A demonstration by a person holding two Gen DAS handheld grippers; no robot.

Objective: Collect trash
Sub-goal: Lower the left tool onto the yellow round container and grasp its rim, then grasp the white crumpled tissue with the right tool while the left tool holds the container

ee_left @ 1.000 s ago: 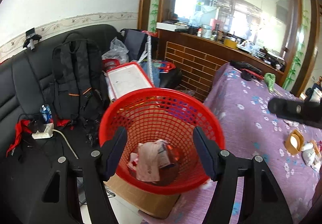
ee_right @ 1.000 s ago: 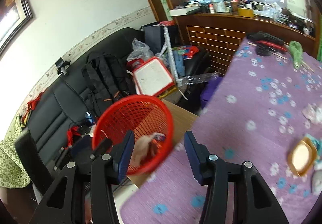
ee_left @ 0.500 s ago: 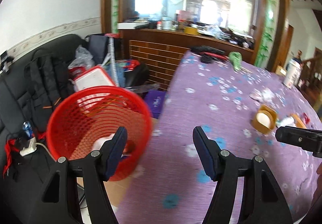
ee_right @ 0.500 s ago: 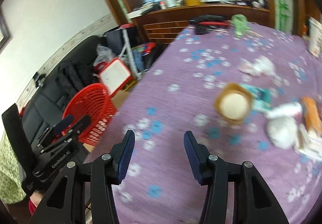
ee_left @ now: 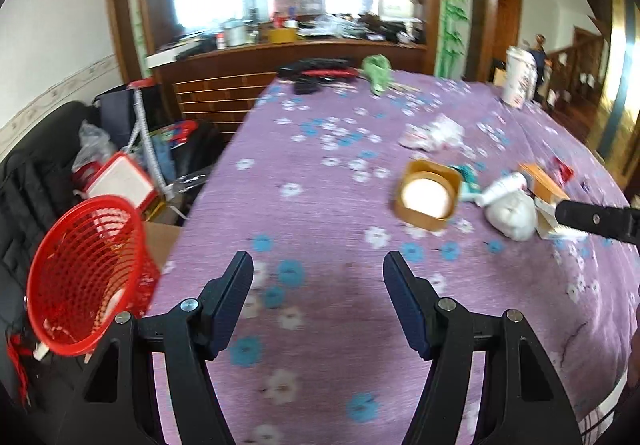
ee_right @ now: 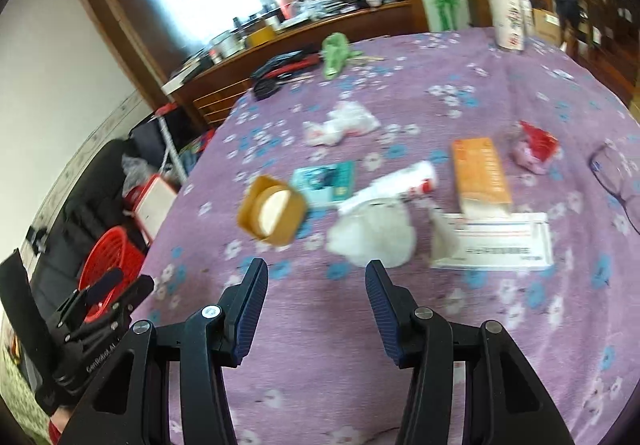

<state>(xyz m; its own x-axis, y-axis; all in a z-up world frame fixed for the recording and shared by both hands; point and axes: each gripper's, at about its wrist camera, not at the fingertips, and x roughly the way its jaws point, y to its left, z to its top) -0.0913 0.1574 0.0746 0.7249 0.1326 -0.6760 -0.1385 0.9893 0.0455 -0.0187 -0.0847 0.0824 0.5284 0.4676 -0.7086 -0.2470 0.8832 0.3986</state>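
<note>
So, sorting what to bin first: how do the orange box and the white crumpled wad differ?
The orange box is a flat, rigid rectangle with straight edges; the white crumpled wad is a soft, shapeless lump. The box lies farther from the right gripper; the wad sits just ahead of its open fingers. Both rest on the purple flowered tablecloth.

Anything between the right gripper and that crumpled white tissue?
No. In the right wrist view only bare purple tablecloth separates the open right gripper from the crumpled white tissue.
</note>
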